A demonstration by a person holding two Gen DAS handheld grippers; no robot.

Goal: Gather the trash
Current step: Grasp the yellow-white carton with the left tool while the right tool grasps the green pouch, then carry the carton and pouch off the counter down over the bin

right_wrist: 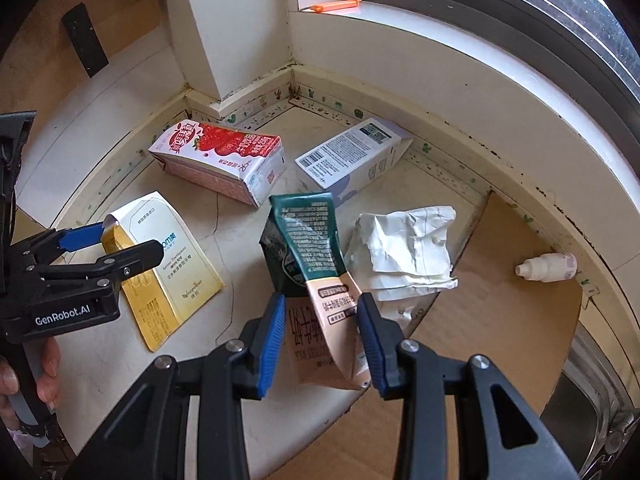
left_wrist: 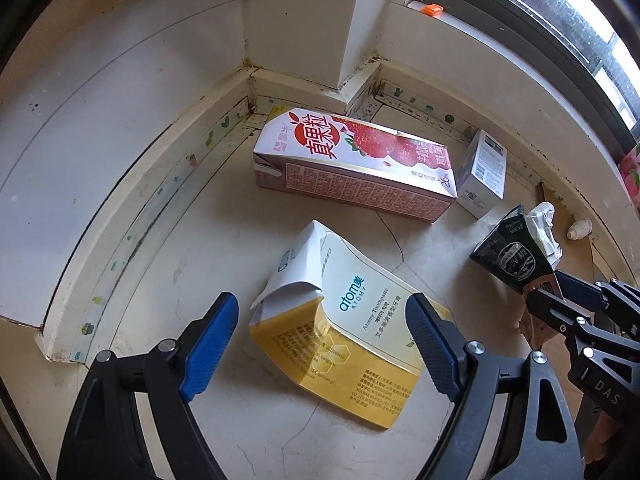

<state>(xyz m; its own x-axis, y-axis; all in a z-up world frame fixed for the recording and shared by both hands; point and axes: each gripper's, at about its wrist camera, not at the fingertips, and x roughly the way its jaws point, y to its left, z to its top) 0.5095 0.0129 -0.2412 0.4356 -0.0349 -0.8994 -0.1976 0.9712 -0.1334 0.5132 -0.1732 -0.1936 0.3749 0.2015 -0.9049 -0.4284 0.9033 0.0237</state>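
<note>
A crushed yellow-and-white toothpaste box (left_wrist: 340, 320) lies on the pale floor. My left gripper (left_wrist: 324, 344) hangs low over it, open, with one blue pad on each side of the box and a small gap on the left. The right wrist view shows that same left gripper (right_wrist: 132, 242) over the toothpaste box (right_wrist: 172, 276). My right gripper (right_wrist: 322, 342) is shut on a dark green and peach drink carton (right_wrist: 316, 256), held above the floor. In the left wrist view the right gripper (left_wrist: 548, 292) grips the green carton (left_wrist: 512, 256) at the right edge.
A strawberry milk carton (left_wrist: 352, 160) and a white box (left_wrist: 484, 176) lie near the wall corner. Crumpled white paper (right_wrist: 404, 244) and a small white bottle (right_wrist: 546, 268) rest by a cardboard sheet (right_wrist: 500, 320). An orange clip (right_wrist: 336, 5) sits on the window sill. A person's hand (right_wrist: 44, 364) holds the left gripper's handle.
</note>
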